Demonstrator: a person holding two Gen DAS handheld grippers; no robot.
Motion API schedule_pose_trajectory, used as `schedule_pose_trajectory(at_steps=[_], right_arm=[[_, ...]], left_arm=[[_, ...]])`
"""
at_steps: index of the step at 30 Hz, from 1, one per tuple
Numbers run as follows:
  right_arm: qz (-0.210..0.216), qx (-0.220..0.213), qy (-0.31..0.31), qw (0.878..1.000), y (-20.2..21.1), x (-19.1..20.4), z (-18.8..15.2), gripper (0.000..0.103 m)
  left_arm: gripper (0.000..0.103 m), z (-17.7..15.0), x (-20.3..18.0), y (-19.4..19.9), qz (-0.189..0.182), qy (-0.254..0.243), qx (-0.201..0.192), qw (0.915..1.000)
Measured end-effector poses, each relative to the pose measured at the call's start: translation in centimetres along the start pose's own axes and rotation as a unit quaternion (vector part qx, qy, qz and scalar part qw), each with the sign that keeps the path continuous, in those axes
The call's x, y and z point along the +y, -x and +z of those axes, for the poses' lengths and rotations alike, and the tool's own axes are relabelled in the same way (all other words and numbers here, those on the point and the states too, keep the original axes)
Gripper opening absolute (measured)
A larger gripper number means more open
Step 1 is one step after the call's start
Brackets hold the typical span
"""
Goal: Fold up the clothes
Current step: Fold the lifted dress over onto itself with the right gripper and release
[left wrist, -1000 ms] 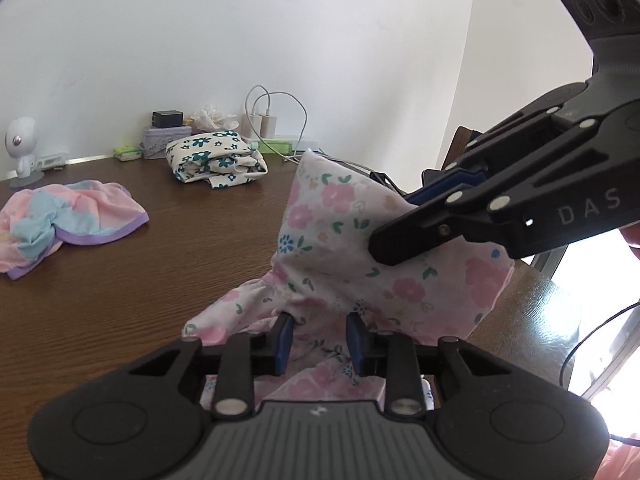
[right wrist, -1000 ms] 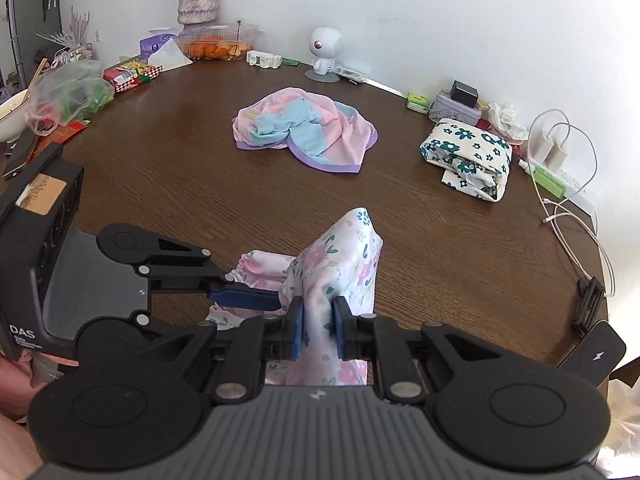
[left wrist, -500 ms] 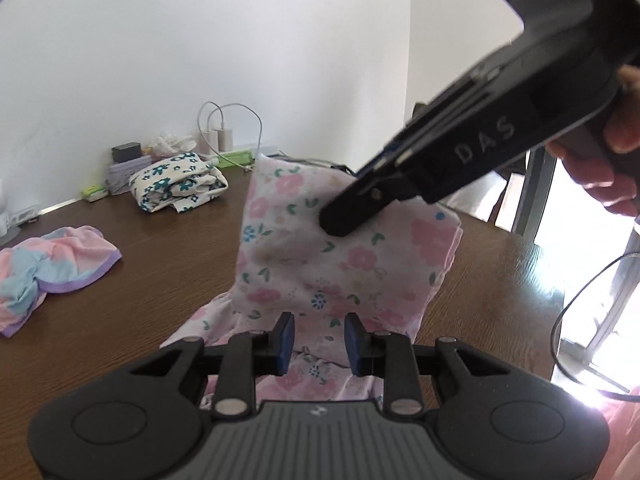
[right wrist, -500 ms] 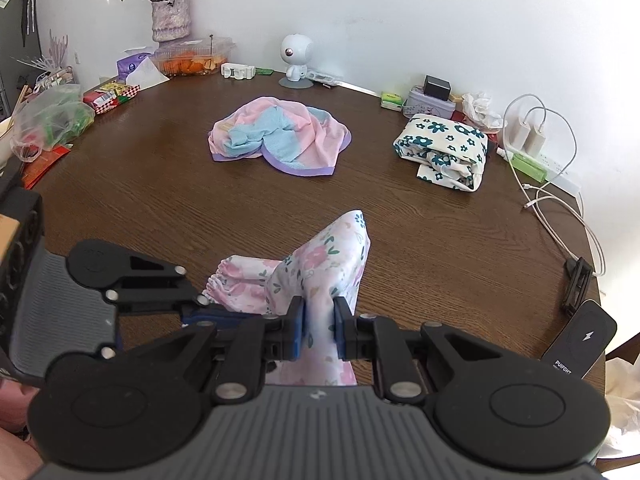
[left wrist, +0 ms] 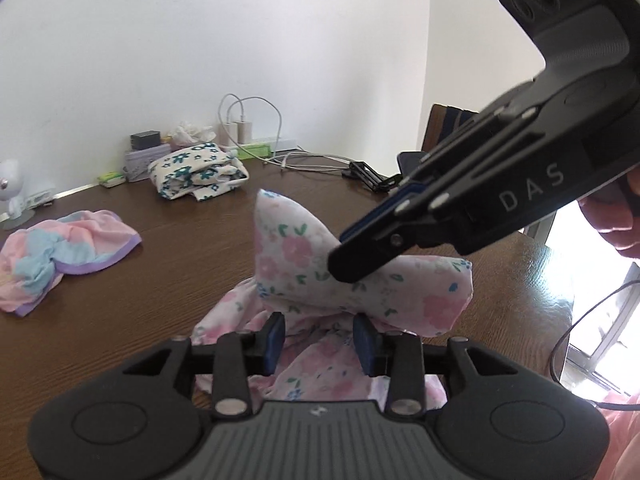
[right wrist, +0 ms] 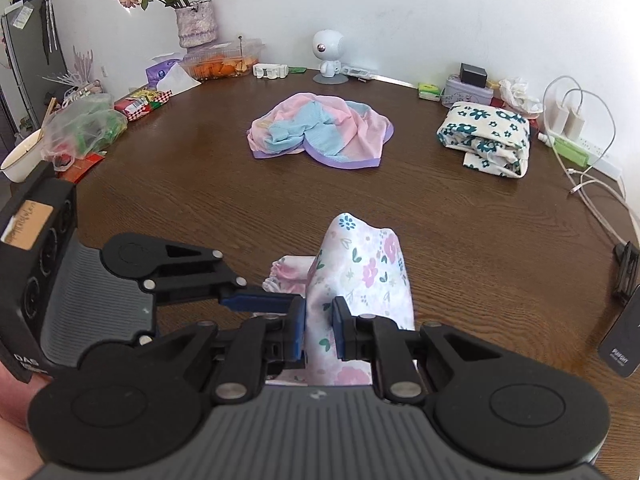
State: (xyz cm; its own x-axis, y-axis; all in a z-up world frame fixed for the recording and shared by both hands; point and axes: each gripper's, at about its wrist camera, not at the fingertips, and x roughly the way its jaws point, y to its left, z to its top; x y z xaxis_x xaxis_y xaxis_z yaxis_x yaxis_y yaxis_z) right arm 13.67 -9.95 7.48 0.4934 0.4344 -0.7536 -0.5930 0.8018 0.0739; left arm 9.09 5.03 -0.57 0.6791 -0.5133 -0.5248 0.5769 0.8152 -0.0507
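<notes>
A pink floral garment (left wrist: 360,276) hangs bunched just above the brown table's near edge. My right gripper (right wrist: 319,330) is shut on a fold of the pink floral garment (right wrist: 360,272) and holds it up; it also shows in the left wrist view (left wrist: 360,260). My left gripper (left wrist: 319,338) is open, its blue pads either side of the cloth below that fold; it shows in the right wrist view (right wrist: 256,304) at the left. A crumpled pink and blue garment (right wrist: 320,132) lies mid-table. A folded white garment with teal flowers (right wrist: 486,138) sits at the back right.
The round brown table (right wrist: 480,240) holds a white robot figure (right wrist: 330,56), a flower vase (right wrist: 196,24), snack bags (right wrist: 84,128) and a bowl (right wrist: 20,158) at the left, chargers and cables (right wrist: 576,120) at the right, and a phone (right wrist: 622,338) at the right edge.
My left gripper has opened wider and sits lower under the fold. The right gripper has swung across with the garment, whose raised fold now spreads sideways instead of standing tall.
</notes>
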Motion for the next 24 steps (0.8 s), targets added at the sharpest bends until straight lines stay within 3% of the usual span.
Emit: schedule_pose_trajectory(at_steps=[10,15,19,24], right_arm=[[0.093,0.006,-0.052,0.994,-3.8,2.1,-3.1,0.014],[0.118,0.0,-0.083,0.99,-5.6,1.9,-4.8,0.014],[0.14,-0.044,-0.09,0.985,-3.2,1.2,-5.7,0.017],[0.091,-0.11,-0.066,0.988,2.6,-0.5,-7.4,0.027]], left_arm=[[0.038,-1.0,5.4,5.5,0.091,0.087,-0.033,0.9915],[0.037,-0.2,5.6,6.2,0.078,0.101,-0.045,0.9908],[0.035,1.4,4.4,4.3,0.057,0.086,-0.047,0.9936],[0.034,3.3,2.8,2.8,0.024,0.066,-0.064,0.9955]])
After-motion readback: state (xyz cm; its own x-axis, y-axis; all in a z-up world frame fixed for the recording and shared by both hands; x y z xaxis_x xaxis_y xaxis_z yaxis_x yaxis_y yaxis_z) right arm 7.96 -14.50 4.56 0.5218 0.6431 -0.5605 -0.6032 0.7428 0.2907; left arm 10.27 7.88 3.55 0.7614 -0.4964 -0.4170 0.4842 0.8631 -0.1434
